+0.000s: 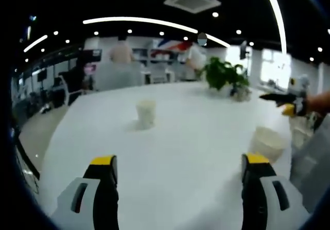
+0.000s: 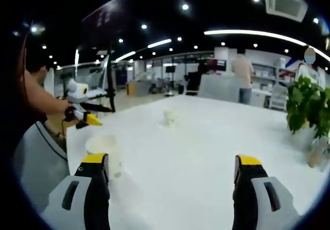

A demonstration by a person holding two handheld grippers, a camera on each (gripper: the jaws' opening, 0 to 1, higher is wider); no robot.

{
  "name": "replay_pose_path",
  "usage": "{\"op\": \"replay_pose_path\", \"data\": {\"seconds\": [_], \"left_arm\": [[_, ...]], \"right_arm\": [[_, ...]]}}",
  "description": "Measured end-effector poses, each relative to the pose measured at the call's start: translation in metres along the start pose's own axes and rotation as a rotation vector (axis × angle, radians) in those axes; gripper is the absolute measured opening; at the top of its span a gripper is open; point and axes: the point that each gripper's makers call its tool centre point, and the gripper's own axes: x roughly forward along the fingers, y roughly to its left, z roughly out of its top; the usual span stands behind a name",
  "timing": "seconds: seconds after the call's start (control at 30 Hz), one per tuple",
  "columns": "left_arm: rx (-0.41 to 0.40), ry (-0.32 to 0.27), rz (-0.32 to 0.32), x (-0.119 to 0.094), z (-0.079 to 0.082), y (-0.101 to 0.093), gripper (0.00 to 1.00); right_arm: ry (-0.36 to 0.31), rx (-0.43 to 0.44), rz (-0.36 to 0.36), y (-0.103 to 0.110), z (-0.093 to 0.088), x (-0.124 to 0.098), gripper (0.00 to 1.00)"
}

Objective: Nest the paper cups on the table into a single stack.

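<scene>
Hovering both grippers, jaws spread, empty. Left gripper (image 1: 179,174) faces the far cup (image 1: 146,113), upright mid-table (image 1: 196,137). Near cup (image 1: 266,143) stands just beside its right jaw, closer than the far cup, so I'd grab it first.

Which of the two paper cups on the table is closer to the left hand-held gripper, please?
The paper cup just beyond the left hand-held gripper and its right jaw tip. The other cup stands farther out, mid-table.
</scene>
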Motion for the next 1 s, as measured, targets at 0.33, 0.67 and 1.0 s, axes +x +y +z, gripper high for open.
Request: {"op": "replay_pose_path", "data": {"seconds": [0.33,0.67,1.0], "left_arm": [[-0.011,-0.044,0.017,0.077,0.018,0.025,0.99],[0.002,-0.054,0.036,0.137,0.032,0.038,0.99],[0.03,-0.1,0.047,0.183,0.058,0.062,0.97]], "right_arm": [[0.004,0.018,-0.006,0.001,-0.002,0.0,0.99],[0.011,0.022,0.004,0.005,-0.006,0.002,0.98],[0.03,0.036,0.012,0.006,-0.016,0.0,0.97]]}}
